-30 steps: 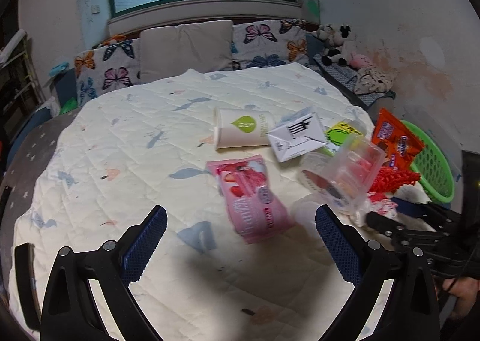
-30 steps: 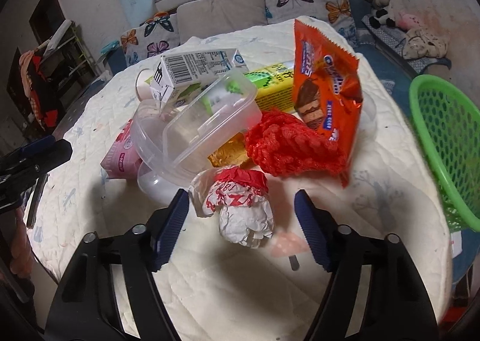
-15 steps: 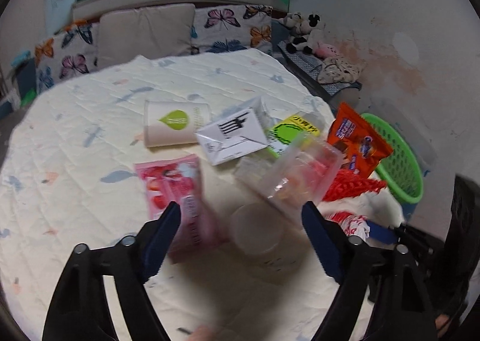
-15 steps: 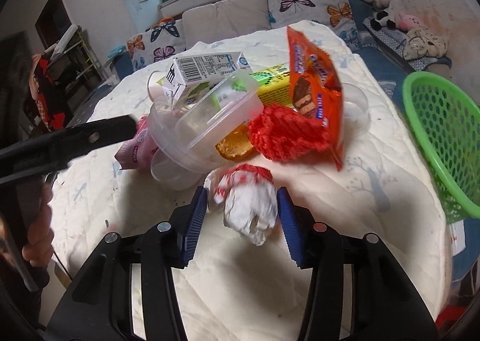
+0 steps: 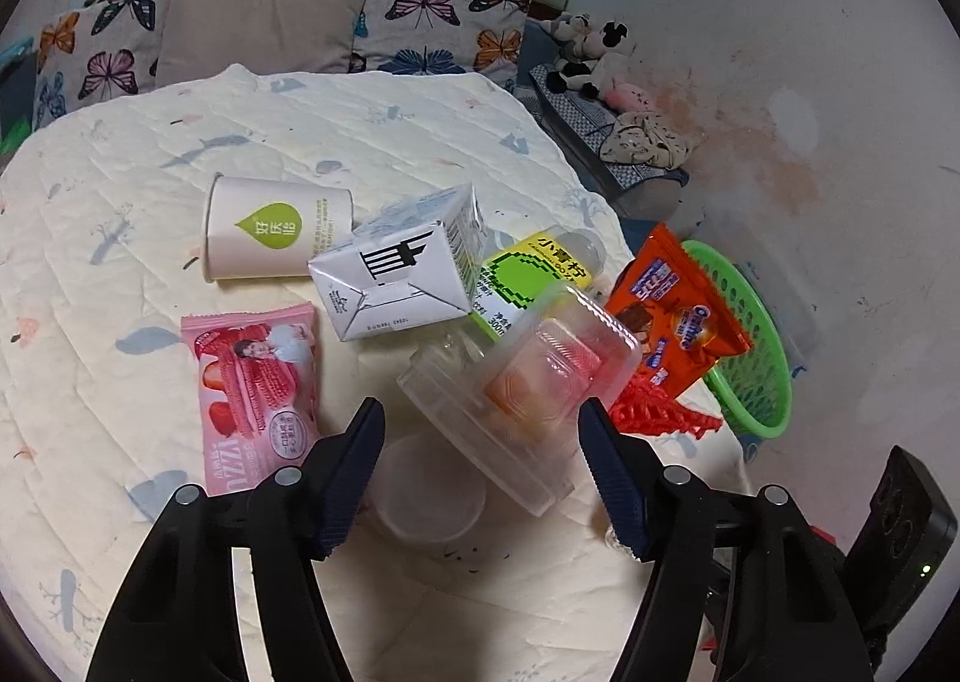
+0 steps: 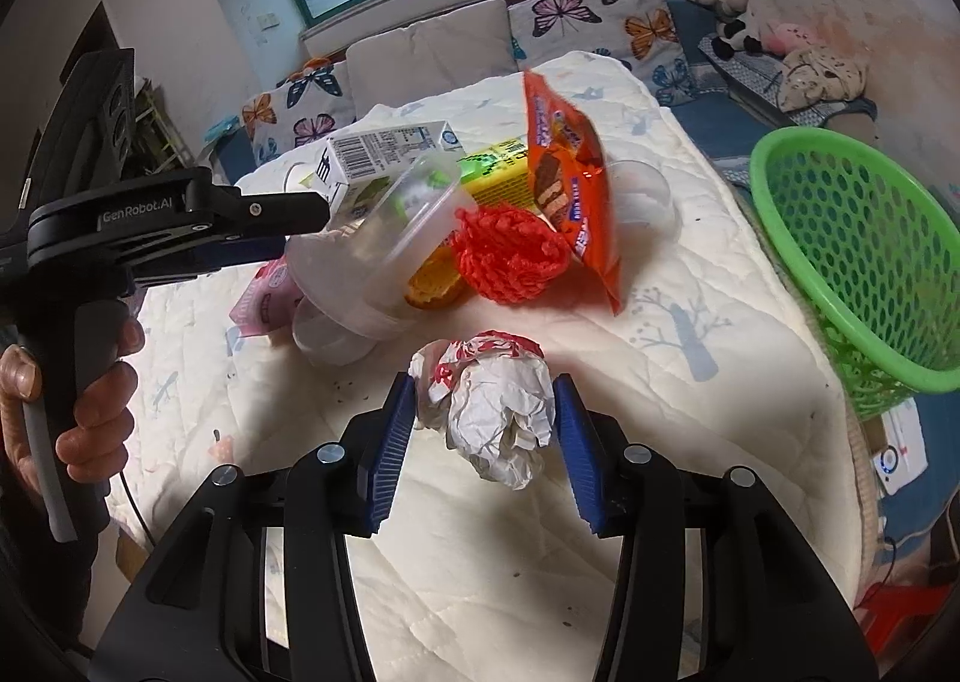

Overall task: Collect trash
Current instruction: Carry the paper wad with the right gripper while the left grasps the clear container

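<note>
Right gripper [image 6: 483, 436] fingers grip the crumpled red-and-white paper wrapper [image 6: 495, 412], lifted near the green plastic basket [image 6: 864, 262]. Carry it over the rim before releasing. Left gripper [image 5: 480, 478], fingers just narrowing but unclosed, straddles the clear plastic container [image 5: 528, 382].

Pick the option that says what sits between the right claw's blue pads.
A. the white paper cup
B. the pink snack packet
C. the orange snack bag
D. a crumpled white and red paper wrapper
D: in the right wrist view the crumpled paper wrapper sits between the right claw's blue pads, which touch it on both sides; the orange snack bag stands farther back in the pile.
</note>
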Demonstrator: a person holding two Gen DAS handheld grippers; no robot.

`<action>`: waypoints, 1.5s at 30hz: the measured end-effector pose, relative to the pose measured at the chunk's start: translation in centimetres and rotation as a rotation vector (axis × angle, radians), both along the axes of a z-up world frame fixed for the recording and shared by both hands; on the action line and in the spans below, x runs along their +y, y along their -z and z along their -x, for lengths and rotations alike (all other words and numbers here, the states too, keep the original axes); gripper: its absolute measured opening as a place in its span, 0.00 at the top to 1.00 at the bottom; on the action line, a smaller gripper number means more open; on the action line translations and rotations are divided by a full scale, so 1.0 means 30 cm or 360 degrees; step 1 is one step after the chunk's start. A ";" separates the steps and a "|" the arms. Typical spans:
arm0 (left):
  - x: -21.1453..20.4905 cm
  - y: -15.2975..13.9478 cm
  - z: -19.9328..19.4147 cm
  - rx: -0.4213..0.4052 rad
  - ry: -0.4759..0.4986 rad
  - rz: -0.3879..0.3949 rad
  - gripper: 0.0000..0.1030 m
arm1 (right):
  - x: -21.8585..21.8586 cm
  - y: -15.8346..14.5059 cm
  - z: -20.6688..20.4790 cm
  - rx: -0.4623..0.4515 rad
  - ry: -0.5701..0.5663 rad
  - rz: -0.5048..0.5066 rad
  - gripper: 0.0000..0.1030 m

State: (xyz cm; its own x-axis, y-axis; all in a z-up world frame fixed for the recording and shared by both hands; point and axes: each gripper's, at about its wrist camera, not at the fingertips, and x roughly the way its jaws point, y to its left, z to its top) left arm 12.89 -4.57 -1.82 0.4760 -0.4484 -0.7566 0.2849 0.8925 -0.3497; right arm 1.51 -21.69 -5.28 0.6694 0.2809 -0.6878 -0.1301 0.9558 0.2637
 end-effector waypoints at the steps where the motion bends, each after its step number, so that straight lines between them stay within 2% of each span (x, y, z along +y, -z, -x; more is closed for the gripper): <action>1: 0.000 0.002 -0.005 0.0015 0.0000 0.0014 0.37 | 0.000 0.000 0.001 0.0000 0.0000 -0.0002 0.54; 4: -0.002 0.013 -0.015 0.0044 -0.0012 0.0014 0.38 | -0.001 0.002 0.005 -0.0001 0.0000 -0.0005 0.54; 8: -0.011 0.026 -0.018 0.0076 0.0012 0.0049 0.56 | -0.006 -0.007 0.012 -0.0013 0.0007 -0.0004 0.54; 17: -0.003 -0.010 0.036 0.0034 0.0034 0.0074 0.77 | -0.005 -0.037 0.044 -0.0055 0.0014 -0.0012 0.54; 34: 0.104 -0.166 0.167 -0.0104 0.0062 0.0144 0.80 | -0.022 -0.129 0.091 -0.0150 -0.0001 -0.0054 0.54; 40: 0.090 -0.226 0.182 -0.0145 0.0120 0.0193 0.80 | -0.071 -0.155 0.087 -0.0166 0.0039 -0.0053 0.54; 45: 0.019 -0.263 0.167 -0.0163 0.0205 0.0217 0.80 | -0.145 -0.176 0.068 -0.0187 0.0117 -0.0019 0.54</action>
